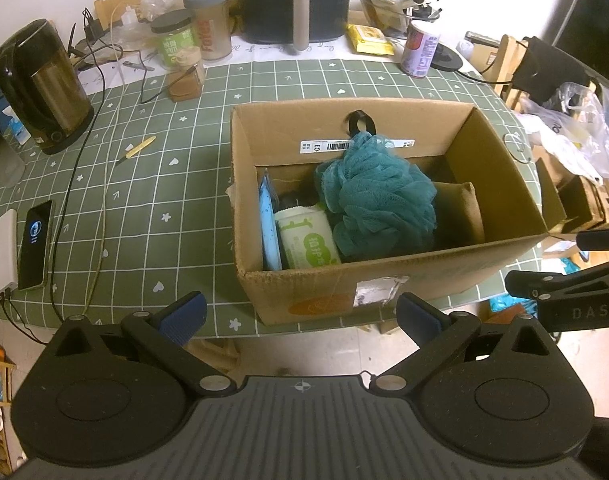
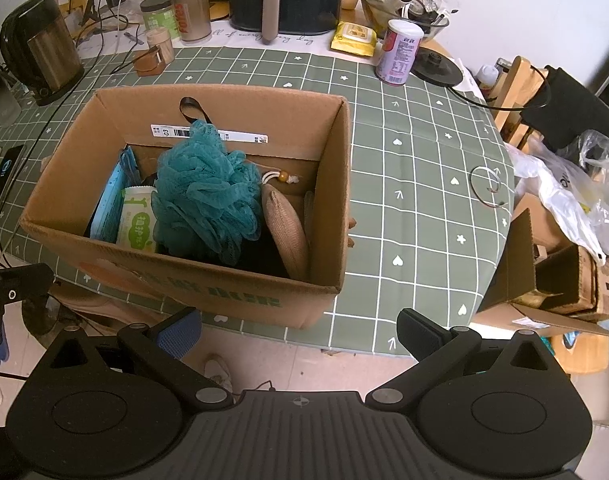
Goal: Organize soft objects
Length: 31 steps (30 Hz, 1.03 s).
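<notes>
Left gripper (image 1: pixel 300 316): jaws wide apart, nothing held, hanging short of table edge. Right gripper (image 2: pixel 298 330): same, wide and empty.

Box (image 1: pixel 324 280) just ahead of left jaws; ahead and left of right jaws. Inside, near to far: wipes pack (image 1: pixel 306 238) upright, long axis running away from jaws; blue pack (image 1: pixel 269 226) on edge beside it; teal bath sponge (image 1: pixel 378 196) on top, loop toward far wall; tan pouch (image 2: pixel 284 228) leaning right.

Judgement: soft items look boxed; packing seems near done. Next move calls for checking table (image 2: pixel 404 184) for strays.
</notes>
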Tool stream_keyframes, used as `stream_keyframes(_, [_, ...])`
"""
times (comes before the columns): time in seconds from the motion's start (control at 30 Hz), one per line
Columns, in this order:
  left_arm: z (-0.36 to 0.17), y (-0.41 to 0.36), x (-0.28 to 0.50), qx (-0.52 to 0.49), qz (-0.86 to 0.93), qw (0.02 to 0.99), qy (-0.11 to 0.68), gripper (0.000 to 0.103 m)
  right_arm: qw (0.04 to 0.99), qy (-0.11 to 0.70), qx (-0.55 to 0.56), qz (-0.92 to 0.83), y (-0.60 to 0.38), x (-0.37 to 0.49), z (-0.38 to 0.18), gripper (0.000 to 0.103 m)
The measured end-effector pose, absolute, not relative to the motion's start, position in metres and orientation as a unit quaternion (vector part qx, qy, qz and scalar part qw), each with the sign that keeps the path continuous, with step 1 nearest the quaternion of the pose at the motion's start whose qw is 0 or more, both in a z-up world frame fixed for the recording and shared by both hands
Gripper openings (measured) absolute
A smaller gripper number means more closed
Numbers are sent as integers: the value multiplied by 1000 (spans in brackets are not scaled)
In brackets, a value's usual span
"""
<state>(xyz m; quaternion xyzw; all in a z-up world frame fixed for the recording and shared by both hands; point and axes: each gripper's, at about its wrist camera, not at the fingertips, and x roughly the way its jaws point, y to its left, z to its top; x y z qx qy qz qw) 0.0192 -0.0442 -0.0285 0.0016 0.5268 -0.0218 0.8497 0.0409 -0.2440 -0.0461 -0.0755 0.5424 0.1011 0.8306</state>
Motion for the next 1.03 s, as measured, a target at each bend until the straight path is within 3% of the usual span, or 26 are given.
stream_keyframes(1.03, [-26,-39,16,1,-20,855,518,103,829,544,-76,101,-241,40,-46,103])
